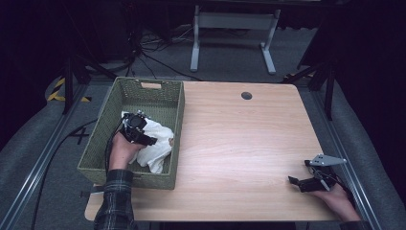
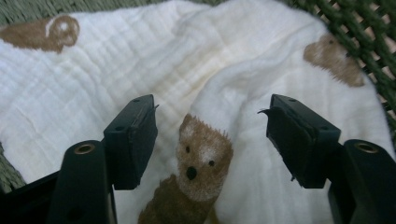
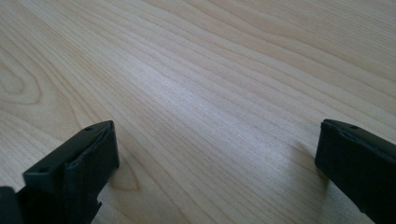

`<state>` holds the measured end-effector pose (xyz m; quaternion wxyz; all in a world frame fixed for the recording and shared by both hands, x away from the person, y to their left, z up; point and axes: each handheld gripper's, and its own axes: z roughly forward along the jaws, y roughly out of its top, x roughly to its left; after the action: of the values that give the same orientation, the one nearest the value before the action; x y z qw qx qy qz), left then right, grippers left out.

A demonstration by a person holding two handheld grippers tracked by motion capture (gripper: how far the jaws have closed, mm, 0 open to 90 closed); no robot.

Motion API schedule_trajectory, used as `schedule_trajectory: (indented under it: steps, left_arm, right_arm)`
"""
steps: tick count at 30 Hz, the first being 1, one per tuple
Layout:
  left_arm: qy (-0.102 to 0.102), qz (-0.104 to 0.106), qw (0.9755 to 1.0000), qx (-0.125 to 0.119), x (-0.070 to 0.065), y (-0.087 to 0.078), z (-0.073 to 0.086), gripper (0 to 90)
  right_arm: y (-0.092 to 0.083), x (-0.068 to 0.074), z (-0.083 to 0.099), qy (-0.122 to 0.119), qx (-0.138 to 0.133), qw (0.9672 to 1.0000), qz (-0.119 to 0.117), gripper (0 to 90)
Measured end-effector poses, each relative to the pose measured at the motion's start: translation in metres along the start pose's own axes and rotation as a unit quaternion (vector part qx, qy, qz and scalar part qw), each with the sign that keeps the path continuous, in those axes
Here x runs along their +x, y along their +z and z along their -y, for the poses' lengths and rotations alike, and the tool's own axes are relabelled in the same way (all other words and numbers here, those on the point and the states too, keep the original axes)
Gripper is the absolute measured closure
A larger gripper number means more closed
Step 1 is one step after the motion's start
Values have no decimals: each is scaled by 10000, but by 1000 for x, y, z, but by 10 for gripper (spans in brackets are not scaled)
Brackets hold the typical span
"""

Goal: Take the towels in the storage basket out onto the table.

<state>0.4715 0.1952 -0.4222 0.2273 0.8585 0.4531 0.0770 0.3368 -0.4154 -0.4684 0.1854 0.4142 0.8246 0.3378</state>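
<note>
While the white cloth (image 1: 154, 142) printed with brown bears lies bunched in the near half of the green woven basket (image 1: 158, 94), the left claw (image 2: 212, 140) stands right over it, pointing down into the folds. Seen along that claw's own jaws, a raised ridge of the fabric runs up between them, with a bear's face sitting almost dead centre in the gap. The jaws are partly open and straddle that ridge, but neither pad presses on the cloth, so I would say nothing is gripped yet. The fold's long line runs away from the claw, roughly across the line on which the jaws close, which looks to me like the right way round for a pinch: closing should gather the ridge rather than slide along it.

From above, the left hand (image 1: 123, 148) reaches into the basket from the near side, the plaid sleeve resting over the rim. The basket sits at the left edge of the table (image 1: 249, 143).

Well apart, at the near right corner, the right claw (image 3: 217, 154) lies low over bare wood with its jaws wide and nothing between them. The left is plainly the nearer hand for the cloth; the right would have to cross the whole table
</note>
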Motion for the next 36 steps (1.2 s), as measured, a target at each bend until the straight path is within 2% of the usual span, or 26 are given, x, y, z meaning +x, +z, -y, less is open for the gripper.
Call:
schedule_trajectory:
  steps: [3,5,8,12,14,16,19,21,23,25,28,32,34,35,36]
  left_arm:
    - [-98,-12,9999,71,2,1,1,394]
    - [-85,-5,9999,109,2,2,1,432]
    - [-71,-17,9996,263,2,2,1,535]
    - [-99,9,9996,270,1,-2,0,783]
    - [-238,114,9996,112,1,-7,1,830]
    - [-267,170,9994,-125,1,-12,1,837]
    - [-352,363,9970,-588,1,-22,3,842]
    - [-324,389,9964,-685,1,-24,3,842]
    - [-276,479,9947,-867,-1,-28,4,842]
    - [-278,578,9920,-1085,-3,-34,4,842]
    - [-253,570,9894,-1308,-7,-43,5,842]
    - [-199,617,9838,-1674,-10,-54,8,842]
    - [-189,645,9802,-1862,-11,-61,10,843]
    - [-188,729,9768,-2005,-12,-64,11,843]
    - [-189,772,9753,-2063,-13,-66,11,843]
  right_arm:
    - [0,0,0,0,1,10000,0,0]
    - [0,0,0,1,1,10000,0,0]
    - [0,0,0,1,1,10000,0,0]
    - [0,0,0,1,1,10000,0,0]
    - [0,0,0,1,0,10000,0,0]
    - [0,0,0,1,1,10000,0,0]
    - [0,0,0,1,0,10000,-1,0]
    - [0,0,0,1,1,10000,0,0]
    - [0,0,0,1,0,10000,0,0]
    - [0,0,0,-18,6,10000,2,0]
    - [0,0,0,-17,6,10000,2,0]
    - [0,0,0,-15,7,10000,2,0]
    - [0,0,0,-17,7,10000,2,0]
    - [0,0,0,-16,7,10000,2,0]
    - [0,0,0,-14,4,10000,1,0]
